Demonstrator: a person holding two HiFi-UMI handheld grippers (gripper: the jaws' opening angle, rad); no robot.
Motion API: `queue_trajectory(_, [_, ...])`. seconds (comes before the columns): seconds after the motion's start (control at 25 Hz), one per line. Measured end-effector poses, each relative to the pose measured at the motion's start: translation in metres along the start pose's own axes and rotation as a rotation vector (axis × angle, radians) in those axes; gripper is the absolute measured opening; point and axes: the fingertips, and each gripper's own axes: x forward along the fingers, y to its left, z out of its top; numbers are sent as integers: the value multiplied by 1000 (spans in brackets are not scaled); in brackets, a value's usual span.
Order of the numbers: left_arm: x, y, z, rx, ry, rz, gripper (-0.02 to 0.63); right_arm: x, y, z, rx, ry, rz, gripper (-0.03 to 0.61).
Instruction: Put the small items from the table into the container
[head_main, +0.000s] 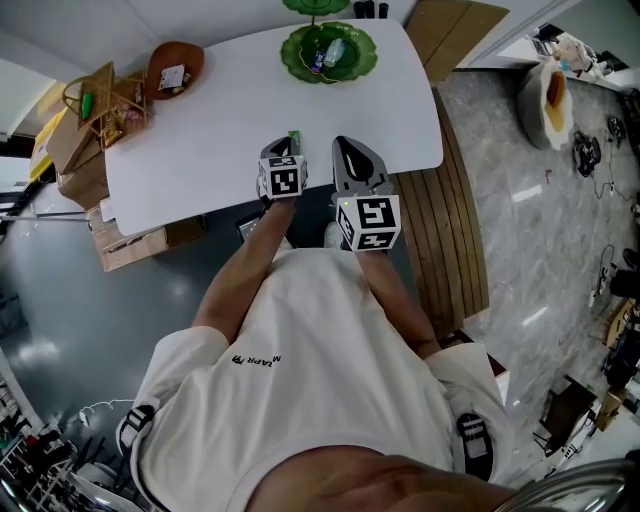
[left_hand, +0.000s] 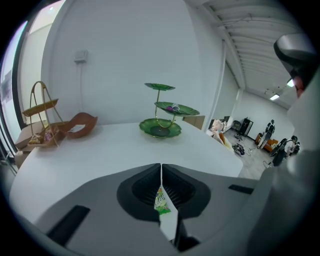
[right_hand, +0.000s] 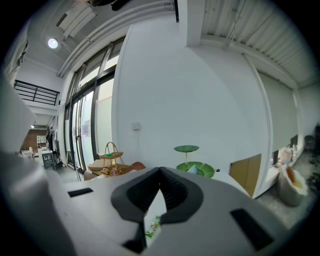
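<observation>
Overhead, in the head view, we held both grippers side by side above the near edge of the white table (head_main: 200, 140), at frame centre. The left gripper (head_main: 283, 150) carried a green packet (head_main: 294, 137) at its tip, and the right gripper (head_main: 350, 150) sat just right of it. The green tiered dish (head_main: 290, 55) stood at top centre, well apart from both, with small items in it.

Next, in the left gripper view, the jaws were pressed together on the packet, whose white-and-green body hung below the tips. The dish stood beyond, at frame centre.

Lastly, in the right gripper view, the jaws met at their tips, clamped on a second packet (right_hand: 151, 220), white with green print.
</observation>
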Motion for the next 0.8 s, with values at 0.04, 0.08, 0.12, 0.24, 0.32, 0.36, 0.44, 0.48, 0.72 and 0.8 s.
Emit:
queue_trajectory(0.04, [1,-1,-4,-3,10,-3,5,0,0,-1,1,2,-1,6])
queue_trajectory(0.08, [2,-1,-7,-7,19,-5,5,-1,-1,-1,1,2,-3,6])
queue_trajectory(0.12, [3,-2,-11,-9,26,-7,5,-2,-1,-2,2,4,-5,6])
queue_trajectory(0.24, [6,-4,-19,-15,40,-9,5,-4,-4,-4,4,9,-12,6])
queue_trajectory(0.32, [8,-5,-24,-16,49,-9,6,-5,-5,-6,6,13,-16,6])
queue_trajectory(0.36, [9,-6,-26,-16,54,-9,6,-5,-6,-6,6,14,-17,6])
queue_trajectory(0.44, [10,-6,-30,-17,65,-9,6,-5,-6,-8,8,17,-19,8])
queue_trajectory(0.48, [11,-7,-33,-17,73,-9,6,-6,-7,-8,9,19,-19,6])
queue_trajectory(0.72, [18,-10,-52,-23,121,-24,75,-6,-8,-12,13,26,-22,8])
queue_trajectory(0.8, [21,-10,-58,-19,142,-22,88,-6,-8,-14,16,30,-23,6])
